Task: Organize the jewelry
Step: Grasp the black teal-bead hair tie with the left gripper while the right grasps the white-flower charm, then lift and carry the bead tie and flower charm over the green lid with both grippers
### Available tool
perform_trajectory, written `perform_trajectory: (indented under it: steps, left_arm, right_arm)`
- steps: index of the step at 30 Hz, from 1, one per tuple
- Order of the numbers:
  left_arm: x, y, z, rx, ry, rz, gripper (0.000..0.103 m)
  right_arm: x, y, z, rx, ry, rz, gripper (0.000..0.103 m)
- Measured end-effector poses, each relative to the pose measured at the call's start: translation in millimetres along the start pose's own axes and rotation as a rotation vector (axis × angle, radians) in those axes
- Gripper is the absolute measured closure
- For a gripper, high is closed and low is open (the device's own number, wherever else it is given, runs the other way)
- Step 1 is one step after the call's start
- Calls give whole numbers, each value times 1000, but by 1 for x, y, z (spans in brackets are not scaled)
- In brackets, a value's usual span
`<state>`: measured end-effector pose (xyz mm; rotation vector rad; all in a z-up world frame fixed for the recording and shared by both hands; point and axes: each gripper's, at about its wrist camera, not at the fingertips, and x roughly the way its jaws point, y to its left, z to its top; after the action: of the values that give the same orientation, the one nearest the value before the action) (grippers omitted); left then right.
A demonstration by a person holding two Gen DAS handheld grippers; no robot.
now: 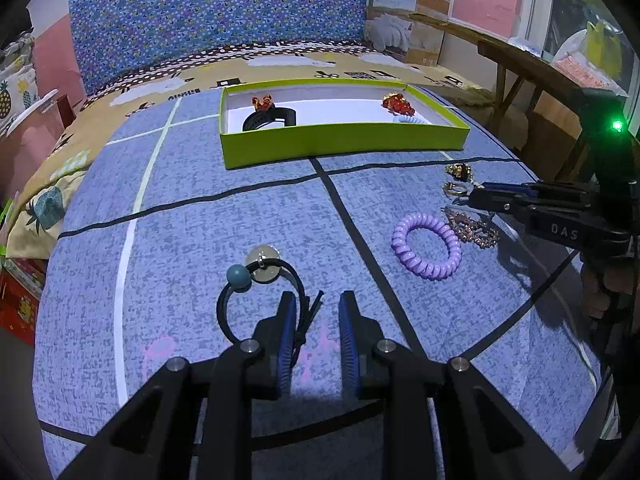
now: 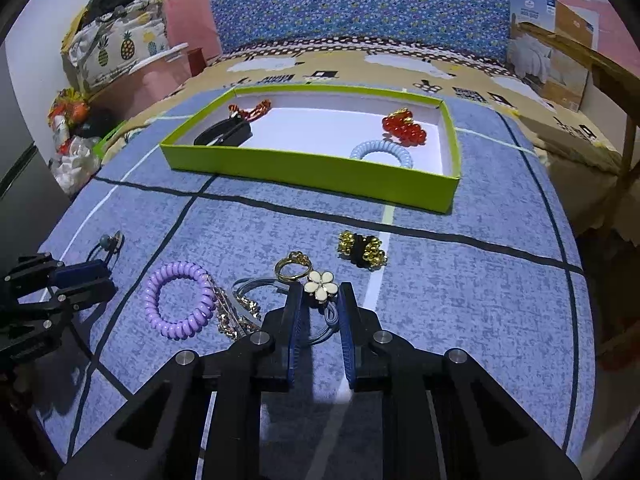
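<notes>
- One green box (image 2: 312, 178) sits near the far edge of the tabletop (image 2: 460, 280). It holds four things: one black band (image 2: 224, 133), one orange clip (image 2: 251, 110), one red bead bunch (image 2: 404, 127) and one light blue coil tie (image 2: 382, 152).
- Six things lie outside the box, on the tabletop.
- Near the left edge is one black hair tie (image 1: 256, 280) with a teal ball and a clear disc.
- The left tool (image 1: 318, 312) is spread. One finger rests on the hair tie's loop, with the loose ends between the fingers.
- Nearer the right side lie one purple coil tie (image 2: 178, 300), one gold sparkly clip (image 2: 236, 312), one gold ring (image 2: 290, 269) and one gold and black piece (image 2: 362, 249).
- The right tool (image 2: 320, 300) is spread around one grey hair tie with a white flower (image 2: 320, 286), not pinching it.
</notes>
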<state>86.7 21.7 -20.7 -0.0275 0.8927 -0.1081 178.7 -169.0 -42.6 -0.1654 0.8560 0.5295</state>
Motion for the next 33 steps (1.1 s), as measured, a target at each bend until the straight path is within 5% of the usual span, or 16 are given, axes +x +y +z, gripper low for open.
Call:
perform_trajectory:
  steps: [4,33]
  left_arm:
    - [0,-1,0,5,-2,-7,99]
    - [-36,-11,7,32,-122,-79,99]
  right_arm:
    - [-11,-2,-1,26,-34,-5,86]
    - [-71,-6,-6,127,-178,0,86]
